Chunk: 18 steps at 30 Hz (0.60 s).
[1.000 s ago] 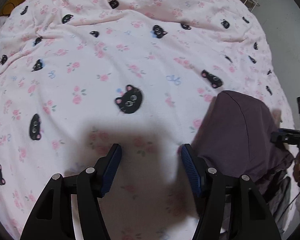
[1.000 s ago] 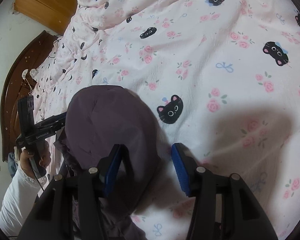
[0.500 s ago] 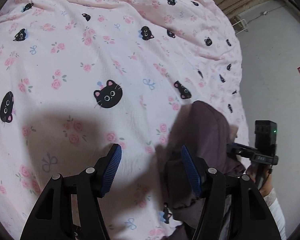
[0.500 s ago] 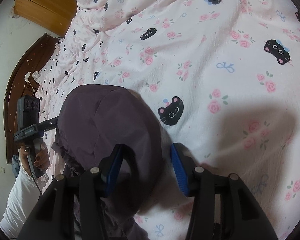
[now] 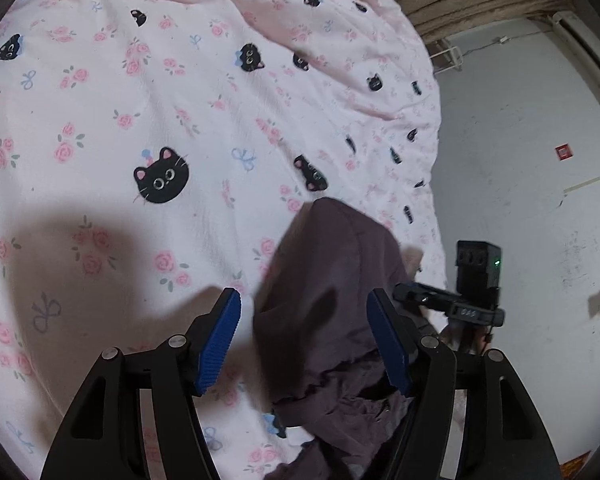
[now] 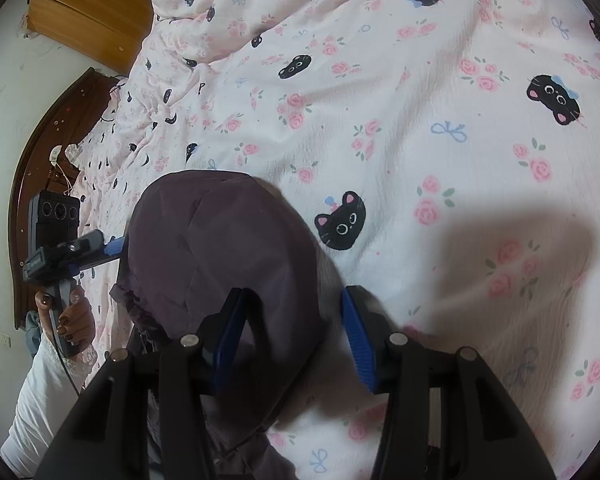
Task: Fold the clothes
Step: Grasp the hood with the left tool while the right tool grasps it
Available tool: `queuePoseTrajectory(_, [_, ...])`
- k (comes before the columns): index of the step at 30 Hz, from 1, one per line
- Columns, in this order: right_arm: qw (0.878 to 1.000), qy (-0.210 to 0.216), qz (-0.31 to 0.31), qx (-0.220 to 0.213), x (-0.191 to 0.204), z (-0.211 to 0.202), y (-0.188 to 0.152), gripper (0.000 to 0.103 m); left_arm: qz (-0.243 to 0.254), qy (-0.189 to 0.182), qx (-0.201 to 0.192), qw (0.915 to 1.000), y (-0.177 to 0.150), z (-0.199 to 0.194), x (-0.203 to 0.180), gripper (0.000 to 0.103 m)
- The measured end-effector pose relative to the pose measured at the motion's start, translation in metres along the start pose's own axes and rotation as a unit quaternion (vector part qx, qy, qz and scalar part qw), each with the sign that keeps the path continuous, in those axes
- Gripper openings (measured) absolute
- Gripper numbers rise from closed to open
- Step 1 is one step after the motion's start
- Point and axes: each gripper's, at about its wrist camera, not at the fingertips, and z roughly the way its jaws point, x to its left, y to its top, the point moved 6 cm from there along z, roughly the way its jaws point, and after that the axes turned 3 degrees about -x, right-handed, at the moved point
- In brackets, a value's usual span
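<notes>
The left gripper (image 5: 304, 320) hangs over the near end of a dark purple garment (image 5: 332, 292), its blue-padded jaws opening; the cloth lies between them, and neither pad presses on it. The left-hand pad stands over the bedsheet just beside the garment's edge, and the right-hand pad stands over the garment's far side. In the right wrist view this same gripper (image 6: 112, 246) shows at the garment's left side, held by a hand (image 6: 66, 320) with dark-painted nails and a white sleeve (image 6: 40, 404) behind it.

The right gripper (image 6: 292, 332) is also set apart, with a fold of the garment (image 6: 220, 248) rising between its fingers. The left pad is partly sunk behind the cloth; whether it presses there cannot be told. The right pad stands at the garment's edge over the bedsheet (image 6: 420, 100).

The garment is bunched in a rounded mound on the bed, at the sheet's near edge, with a frilled, crumpled part trailing from it toward the cameras. The sheet is pale pink, printed with black cat faces, roses and blue bows. Beyond the garment, in the right wrist view, a dark wooden headboard (image 6: 40, 152) curves along the bed's left side. In the left wrist view a grey wall (image 5: 540, 160) rises to the garment's right.
</notes>
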Motion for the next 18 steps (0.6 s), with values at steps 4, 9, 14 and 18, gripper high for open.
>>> queuePoseTrajectory(4, [1.0,-0.001,0.001,0.0,0.0,0.0,0.0,0.048,-0.002,0.008,0.015,0.9999,-0.005,0.008,0.004,0.06])
queuePoseTrajectory(9, [1.0,0.004,0.009,-0.005,-0.001,-0.001,0.003,0.036,-0.031,-0.009,0.006,0.9995,-0.006,0.01,0.011,0.056])
queuePoseTrajectory(14, [1.0,0.003,0.0,-0.013,0.006,-0.002,0.006,0.028,0.002,-0.001,0.011,0.9999,-0.012,0.014,0.002,0.009])
queuePoseTrajectory(18, [1.0,0.0,0.007,-0.023,0.007,-0.005,0.01,0.03,0.003,0.001,0.002,1.0,-0.012,0.012,0.001,0.005])
